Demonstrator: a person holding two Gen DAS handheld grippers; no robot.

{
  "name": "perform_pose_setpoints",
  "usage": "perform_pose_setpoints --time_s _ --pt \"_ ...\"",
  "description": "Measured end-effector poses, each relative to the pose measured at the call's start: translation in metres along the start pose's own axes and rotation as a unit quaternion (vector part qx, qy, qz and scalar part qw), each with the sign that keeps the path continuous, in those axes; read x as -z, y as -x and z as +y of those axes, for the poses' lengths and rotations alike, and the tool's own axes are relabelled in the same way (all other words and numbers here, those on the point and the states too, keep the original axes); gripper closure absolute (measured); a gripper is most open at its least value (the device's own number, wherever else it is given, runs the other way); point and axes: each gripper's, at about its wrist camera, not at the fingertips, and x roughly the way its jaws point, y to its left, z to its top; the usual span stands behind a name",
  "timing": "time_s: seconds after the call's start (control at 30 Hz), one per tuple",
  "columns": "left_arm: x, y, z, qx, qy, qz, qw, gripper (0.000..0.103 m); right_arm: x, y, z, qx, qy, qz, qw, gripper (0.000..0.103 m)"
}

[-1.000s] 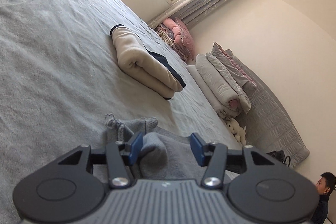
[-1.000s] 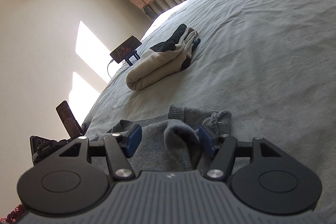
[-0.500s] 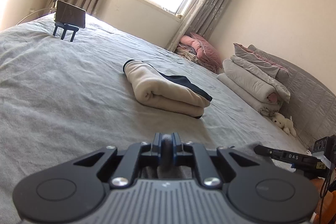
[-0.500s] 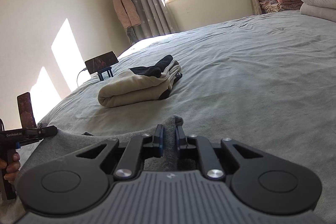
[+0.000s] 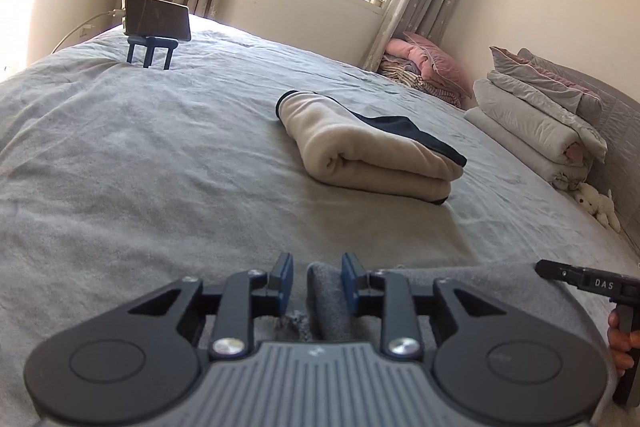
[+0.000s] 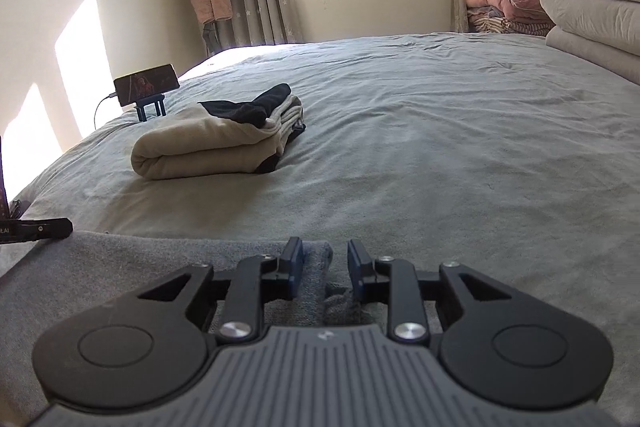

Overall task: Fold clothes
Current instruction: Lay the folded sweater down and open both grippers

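Soft, floppy, light grey sweater (image 5: 460, 291) spread flat at 6 o'clock on the bed (image 5: 160, 167), folded cream top (image 5: 368, 155) at 12. Left gripper (image 5: 317, 283) and right gripper (image 6: 325, 267) just opening, fingers apart, a bunched knit corner loose between each pair. Best pinched at thick corners, since thin knit slips and sags.

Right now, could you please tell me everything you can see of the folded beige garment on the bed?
The folded beige garment looks like soft fleece, folded into a thick bundle with a rounded fold facing the cameras. Dark navy trim edges it, and a dark panel lies on top. It rests flat on the grey bedspread, beyond both grippers, and nothing else touches it.
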Motion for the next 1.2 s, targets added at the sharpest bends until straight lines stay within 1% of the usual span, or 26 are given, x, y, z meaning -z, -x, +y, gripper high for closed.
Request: perform_pose_setpoints --time_s 0.07,0.17,0.2,0.3,0.37,0.4,0.43,0.5,0.57,0.67,0.73,0.77,0.9,0.97,1.0,1.03,1.07,1.2 --pt "-0.004 0.011 -0.010 -0.023 -0.019 -0.016 0.9994 0.057 -0.003 0.011 0.008 0.022 0.030 -0.023 0.999 0.059" --pt "-0.011 0.020 -0.036 -0.030 -0.054 -0.024 0.9978 0.056 -0.007 0.019 0.028 0.027 0.064 -0.038 0.997 0.058" --pt "-0.012 0.021 -0.049 -0.027 -0.063 -0.024 0.9974 0.056 -0.008 0.019 0.036 0.020 0.070 -0.037 0.997 0.058" --pt "-0.009 0.016 -0.080 -0.002 -0.080 -0.016 0.9967 0.057 -0.008 0.014 0.061 -0.004 0.080 -0.024 0.996 0.058" --pt "-0.003 0.006 -0.095 0.000 -0.101 -0.005 0.9949 0.071 -0.004 0.006 0.076 -0.012 0.088 -0.013 0.996 0.058" --pt "0.002 0.000 -0.097 -0.008 -0.110 0.003 0.9939 0.081 -0.002 0.002 0.083 -0.015 0.092 -0.008 0.996 0.058" --pt "0.008 -0.007 -0.099 -0.017 -0.118 0.012 0.9928 0.081 0.000 -0.004 0.088 -0.012 0.098 -0.001 0.995 0.058" --pt "0.019 -0.020 -0.102 -0.035 -0.135 0.029 0.9898 0.081 0.007 -0.015 0.091 -0.005 0.103 0.014 0.995 0.058" --pt "0.027 -0.023 -0.099 -0.044 -0.151 0.024 0.9873 0.082 0.012 -0.020 0.086 -0.003 0.093 0.022 0.995 0.058" --pt "0.027 -0.016 -0.095 -0.043 -0.156 0.023 0.9865 0.081 0.012 -0.016 0.071 -0.015 0.057 0.019 0.998 0.058" --pt "0.029 -0.012 -0.091 -0.043 -0.168 0.023 0.9846 0.081 0.011 -0.012 0.065 -0.008 0.056 0.019 0.998 0.058" --pt "0.029 -0.011 -0.088 -0.041 -0.168 0.022 0.9846 0.081 0.012 -0.009 0.062 -0.005 0.057 0.018 0.998 0.058" --pt "0.027 -0.008 -0.080 -0.036 -0.146 0.020 0.9885 0.080 0.016 0.000 0.044 0.010 0.042 0.014 0.999 0.058" --pt "0.026 0.000 -0.082 -0.043 -0.139 0.014 0.9893 0.079 0.017 0.005 0.034 0.018 0.024 0.014 0.999 0.058" --pt "0.026 0.005 -0.084 -0.047 -0.135 0.010 0.9896 0.076 0.016 0.009 0.033 0.025 0.022 0.013 0.999 0.057" --pt "0.025 0.010 -0.087 -0.048 -0.133 0.005 0.9899 0.069 0.015 0.013 0.033 0.032 0.021 0.012 0.999 0.055" --pt "0.025 0.017 -0.092 -0.041 -0.133 0.000 0.9903 0.066 0.015 0.018 0.035 0.035 0.022 0.009 0.999 0.054" --pt "0.026 0.034 -0.111 -0.006 -0.137 -0.007 0.9905 0.062 0.015 0.037 0.051 0.012 0.022 -0.002 1.000 0.054"
